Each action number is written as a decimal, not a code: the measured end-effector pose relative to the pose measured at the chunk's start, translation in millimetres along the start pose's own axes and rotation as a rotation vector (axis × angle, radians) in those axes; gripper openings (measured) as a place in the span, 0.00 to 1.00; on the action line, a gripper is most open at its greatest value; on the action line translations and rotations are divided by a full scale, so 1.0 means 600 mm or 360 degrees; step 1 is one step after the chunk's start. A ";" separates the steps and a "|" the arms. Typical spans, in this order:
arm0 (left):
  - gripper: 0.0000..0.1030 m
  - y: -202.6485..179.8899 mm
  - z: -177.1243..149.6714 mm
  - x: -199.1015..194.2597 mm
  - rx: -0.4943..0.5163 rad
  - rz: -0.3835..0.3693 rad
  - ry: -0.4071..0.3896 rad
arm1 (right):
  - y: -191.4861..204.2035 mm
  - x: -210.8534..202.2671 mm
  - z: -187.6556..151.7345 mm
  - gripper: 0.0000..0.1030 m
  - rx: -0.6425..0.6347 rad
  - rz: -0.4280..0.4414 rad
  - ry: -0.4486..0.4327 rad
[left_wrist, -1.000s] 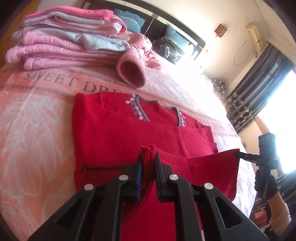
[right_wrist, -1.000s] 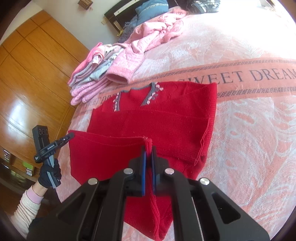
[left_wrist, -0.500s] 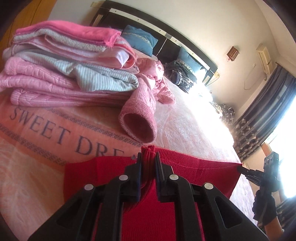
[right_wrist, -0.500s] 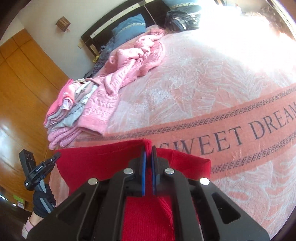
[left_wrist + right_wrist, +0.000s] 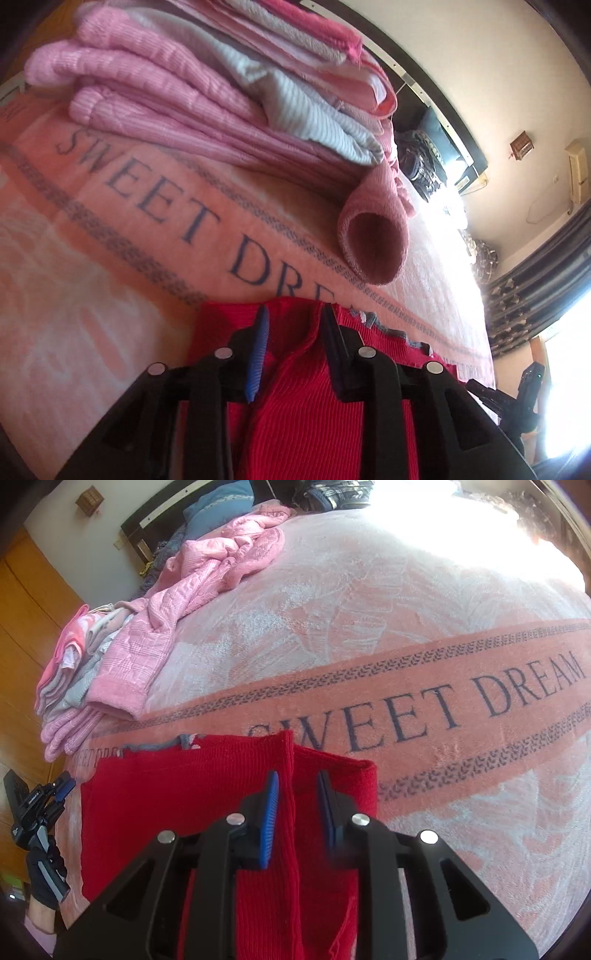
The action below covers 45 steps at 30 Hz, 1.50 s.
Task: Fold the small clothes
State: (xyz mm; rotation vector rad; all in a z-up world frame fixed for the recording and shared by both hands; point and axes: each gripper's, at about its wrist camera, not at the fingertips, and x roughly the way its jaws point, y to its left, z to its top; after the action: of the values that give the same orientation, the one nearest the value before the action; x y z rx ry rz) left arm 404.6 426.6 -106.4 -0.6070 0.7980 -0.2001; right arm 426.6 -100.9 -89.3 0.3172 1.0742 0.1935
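Left wrist view: the left claw (image 5: 293, 314) sits low at 6 o'clock with its jaws spread apart, holding nothing; a raised ridge of the red sweater (image 5: 303, 406) runs up between the two fingers without being pinched. The sweater lies folded on the bed (image 5: 92, 295), on a pink blanket whose band reads "SWEET DRE". The sweater's grey neck trim (image 5: 399, 334) peeks out at about 4 o'clock of the claw tips. At 12 o'clock a stack of folded pink and grey clothes (image 5: 207, 88) fills the top of the frame, and a pink sleeve cuff (image 5: 375, 243) opens toward the camera at 1 o'clock. The right claw (image 5: 476, 387) shows at 4 o'clock, at the frame edge.

Right wrist view: the right claw (image 5: 295, 775) is likewise parted, gripping nothing, with a fold of the red sweater (image 5: 177, 805) standing between its blue-padded fingers. The sweater lies on the bed (image 5: 406, 609) from 6 to 9 o'clock, its upper edge touching the lettered band. The folded stack (image 5: 70, 686) rests at 10 o'clock, with a loose pink garment (image 5: 221, 561) trailing toward 11 o'clock. At 8 o'clock a gloved hand (image 5: 46, 875) holds the left claw (image 5: 64, 788), beside the sweater's far edge.
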 end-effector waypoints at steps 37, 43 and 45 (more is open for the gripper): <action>0.55 -0.073 -0.202 -0.069 0.0375 -0.0102 0.0346 | -0.042 -0.123 -0.209 0.59 0.0032 0.0241 0.0336; 0.61 -0.084 -0.193 -0.041 0.0333 -0.0078 0.0328 | -0.083 -0.078 -0.177 0.59 0.0212 0.0271 0.0375; 0.61 -0.084 -0.193 -0.031 0.0338 -0.0066 0.0336 | -0.092 -0.059 -0.173 0.59 0.0256 0.0276 0.0403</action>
State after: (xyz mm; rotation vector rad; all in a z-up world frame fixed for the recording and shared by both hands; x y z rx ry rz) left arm 311.0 342.6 -127.9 -0.4060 0.9541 -0.3867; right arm 318.3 -146.8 -124.7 0.5424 1.3167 0.3090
